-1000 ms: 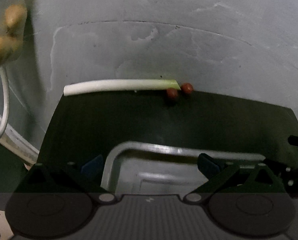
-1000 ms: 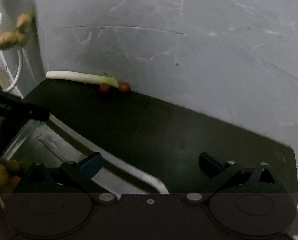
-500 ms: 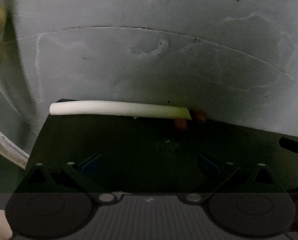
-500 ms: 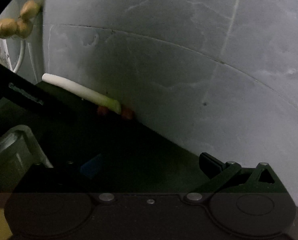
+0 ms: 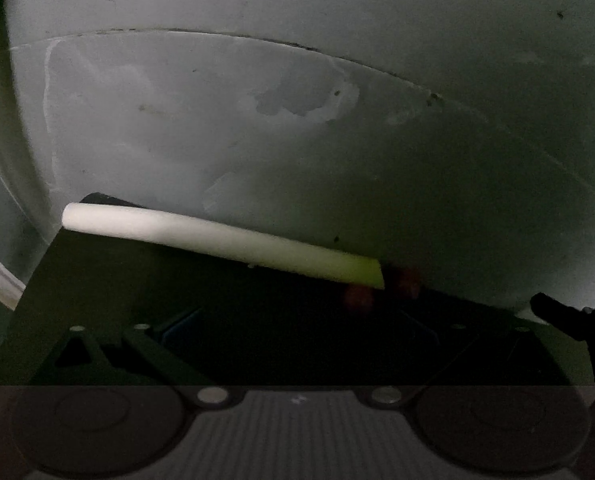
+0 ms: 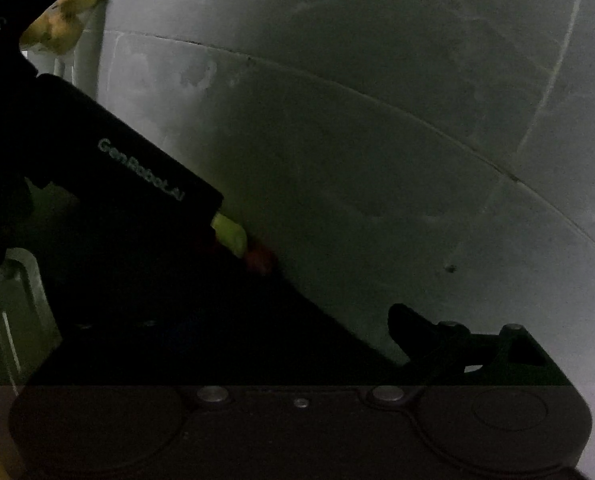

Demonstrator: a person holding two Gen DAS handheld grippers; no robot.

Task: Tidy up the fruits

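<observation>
Pretty dark shot, but here's what shows. On the left wrist view a pale stalk [image 5: 221, 242], white along most of its length and green at the cut end, lies along the far edge of the dark surface [image 5: 137, 280], right against the gray wall [image 5: 297, 120]. Two small red fruits [image 5: 359, 298] sit just beside the green end, one slightly nearer the wall, both blurry. The left gripper [image 5: 297, 320] hangs over the dark surface in front of the stalk with its jaws spread wide and nothing between them.

From the right wrist view, the left gripper's black body blocks most of the stalk, so only the green tip [image 6: 229, 234] pokes out, with a red fruit [image 6: 259, 260] touching or nearly touching it. The right gripper [image 6: 277, 320] is spread wide too; its jaws have just been closing a little, with nothing between them. Only its right finger [image 6: 413, 322] shows clearly against the wall. Some yellowish lumps [image 6: 63, 20] sit top left, too blurry to name.
</observation>
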